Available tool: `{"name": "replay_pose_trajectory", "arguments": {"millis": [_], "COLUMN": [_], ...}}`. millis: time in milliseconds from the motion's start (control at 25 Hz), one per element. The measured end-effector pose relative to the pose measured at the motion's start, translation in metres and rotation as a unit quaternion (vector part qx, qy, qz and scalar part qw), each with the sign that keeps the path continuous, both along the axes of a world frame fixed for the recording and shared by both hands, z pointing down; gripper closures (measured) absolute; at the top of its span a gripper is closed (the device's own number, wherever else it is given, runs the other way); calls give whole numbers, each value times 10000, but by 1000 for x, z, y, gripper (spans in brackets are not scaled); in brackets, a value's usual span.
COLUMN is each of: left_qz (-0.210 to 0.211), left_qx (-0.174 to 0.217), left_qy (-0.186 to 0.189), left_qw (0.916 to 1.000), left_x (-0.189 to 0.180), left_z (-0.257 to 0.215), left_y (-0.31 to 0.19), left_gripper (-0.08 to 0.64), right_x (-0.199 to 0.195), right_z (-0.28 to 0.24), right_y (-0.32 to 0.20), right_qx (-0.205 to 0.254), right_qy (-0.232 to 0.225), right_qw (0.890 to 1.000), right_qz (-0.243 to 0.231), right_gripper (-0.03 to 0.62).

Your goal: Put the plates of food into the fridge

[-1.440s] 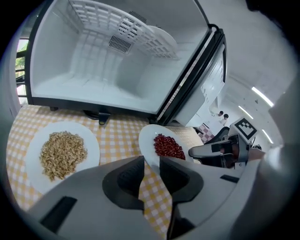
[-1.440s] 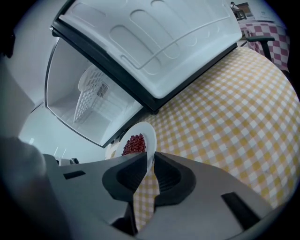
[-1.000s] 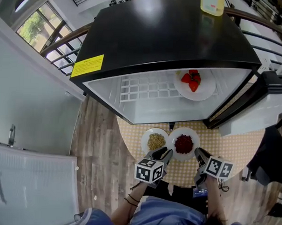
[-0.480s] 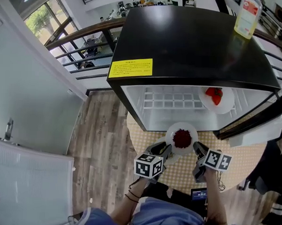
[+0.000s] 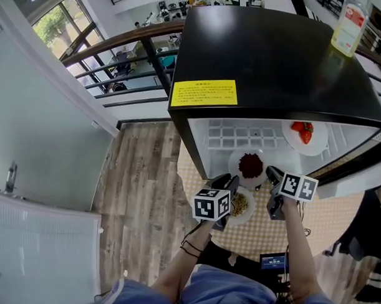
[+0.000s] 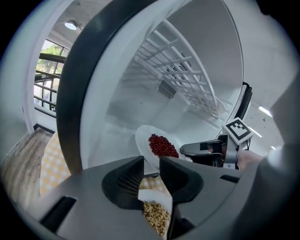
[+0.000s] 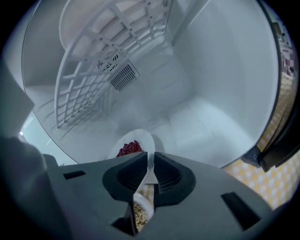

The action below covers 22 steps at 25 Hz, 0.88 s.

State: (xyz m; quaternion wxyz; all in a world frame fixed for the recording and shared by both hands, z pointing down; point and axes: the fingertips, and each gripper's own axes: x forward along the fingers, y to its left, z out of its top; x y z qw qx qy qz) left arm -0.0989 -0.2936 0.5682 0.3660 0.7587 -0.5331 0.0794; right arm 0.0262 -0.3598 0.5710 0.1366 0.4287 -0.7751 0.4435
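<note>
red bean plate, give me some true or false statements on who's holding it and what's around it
1. The left gripper and the right gripper both have their fingers shut on the rim of the plate of red beans. True.
2. The plate of strawberries sits on the table. False: it sits on the wire shelf inside the fridge.
3. The plate of grains lies on the checked table, in neither gripper. True.
4. The fridge door is shut. False: the fridge is open and its white inside shows.
5. A bottle stands on top of the fridge. True.
</note>
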Motion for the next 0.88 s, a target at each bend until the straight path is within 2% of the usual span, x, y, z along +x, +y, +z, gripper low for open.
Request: {"name": "replay_pose_trajectory", "arguments": {"millis": [440, 680, 880], "left_qz": [-200, -172, -186], "left_qx": [-277, -262, -252], "left_qy": [-109, -80, -385], "left_qw": [9994, 9995, 9988], "left_x": [-3, -3, -6], "left_z": [14, 17, 15], "left_y": [-31, -32, -26], "left_gripper": [449, 449, 443], "right_x": [-4, -5, -5], "right_z": [16, 15, 10], "right_y": [-30, -31, -30], "right_qx": [162, 531, 825], "right_qy": [387, 547, 819], "right_qw": [9990, 9970, 9932], "right_qz": [162, 162, 98], "right_gripper": [538, 538, 528]}}
